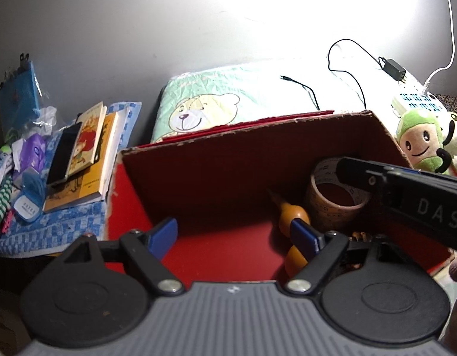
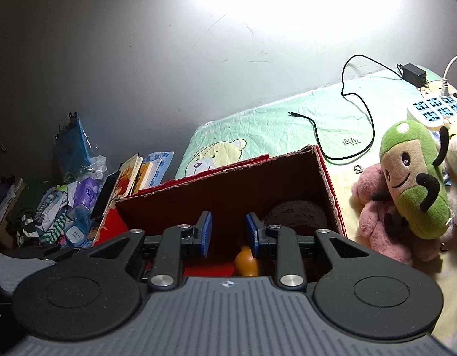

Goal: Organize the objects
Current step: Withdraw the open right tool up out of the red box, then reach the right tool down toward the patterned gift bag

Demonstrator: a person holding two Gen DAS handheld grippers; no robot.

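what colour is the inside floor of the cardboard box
Red, seen best in the left wrist view: the cardboard box's floor.

Bear-print pillow (image 1: pixel 216 101) — white power strip (image 2: pixel 436 111)

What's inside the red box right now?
Inside the red box: a roll of tape against the right wall and an orange gourd-shaped object beside it. Something small and brown lies near the front, mostly hidden behind the left gripper. The near floor is covered too.
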